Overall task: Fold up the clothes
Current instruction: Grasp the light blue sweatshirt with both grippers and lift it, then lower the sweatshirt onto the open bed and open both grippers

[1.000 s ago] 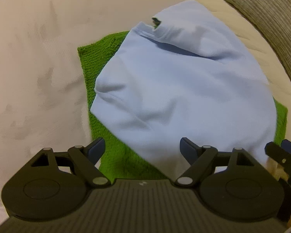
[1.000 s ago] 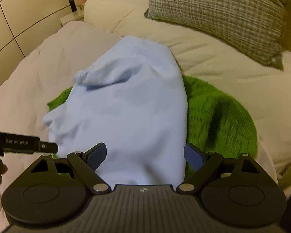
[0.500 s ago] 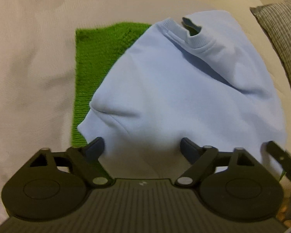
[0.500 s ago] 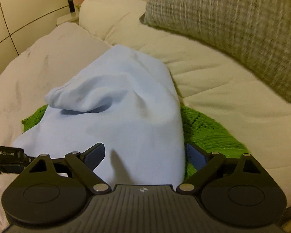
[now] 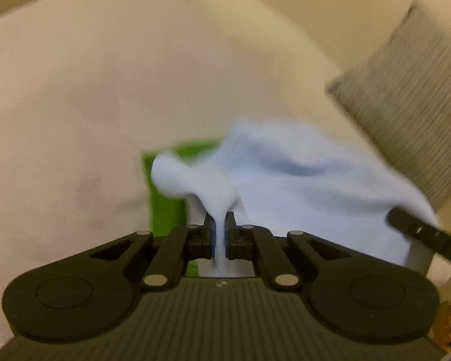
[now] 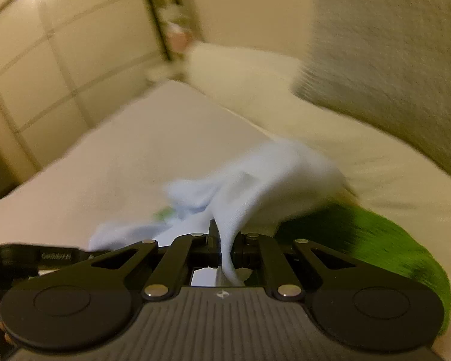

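Both hand-held grippers, left (image 5: pixel 220 231) and right (image 6: pixel 225 246), having just closed, are pinching the blue sweatshirt (image 5: pixel 300 180) hem, lifting it off the bed (image 5: pixel 75 105) for folding.

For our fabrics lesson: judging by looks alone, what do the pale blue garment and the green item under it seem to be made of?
Pale blue garment: probably soft cotton jersey, matte; it drapes in smooth folds where the tongs pinch it. Green item: seemingly a chunky knit, perhaps wool or acrylic, with a fuzzy surface; blur leaves it uncertain.
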Action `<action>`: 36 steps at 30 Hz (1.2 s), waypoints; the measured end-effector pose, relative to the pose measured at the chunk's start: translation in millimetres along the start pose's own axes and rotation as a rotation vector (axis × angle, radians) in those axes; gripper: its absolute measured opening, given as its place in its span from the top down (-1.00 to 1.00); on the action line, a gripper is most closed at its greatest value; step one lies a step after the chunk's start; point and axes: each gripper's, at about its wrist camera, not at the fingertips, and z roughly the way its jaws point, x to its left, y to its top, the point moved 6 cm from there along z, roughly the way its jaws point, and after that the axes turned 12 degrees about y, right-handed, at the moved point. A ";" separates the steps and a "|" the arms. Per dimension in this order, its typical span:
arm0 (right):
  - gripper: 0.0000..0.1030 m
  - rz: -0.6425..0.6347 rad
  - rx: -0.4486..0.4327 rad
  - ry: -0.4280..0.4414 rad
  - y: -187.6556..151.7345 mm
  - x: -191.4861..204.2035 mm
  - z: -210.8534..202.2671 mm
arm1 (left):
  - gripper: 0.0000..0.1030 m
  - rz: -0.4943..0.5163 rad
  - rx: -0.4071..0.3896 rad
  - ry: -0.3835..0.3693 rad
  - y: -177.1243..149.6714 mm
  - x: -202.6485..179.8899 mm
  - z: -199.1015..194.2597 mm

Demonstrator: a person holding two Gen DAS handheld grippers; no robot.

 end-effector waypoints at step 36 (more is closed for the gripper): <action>-0.73 -0.468 0.602 0.456 -310.4 610.5 -39.9 | 0.61 -0.450 0.104 0.667 -263.8 503.9 -476.6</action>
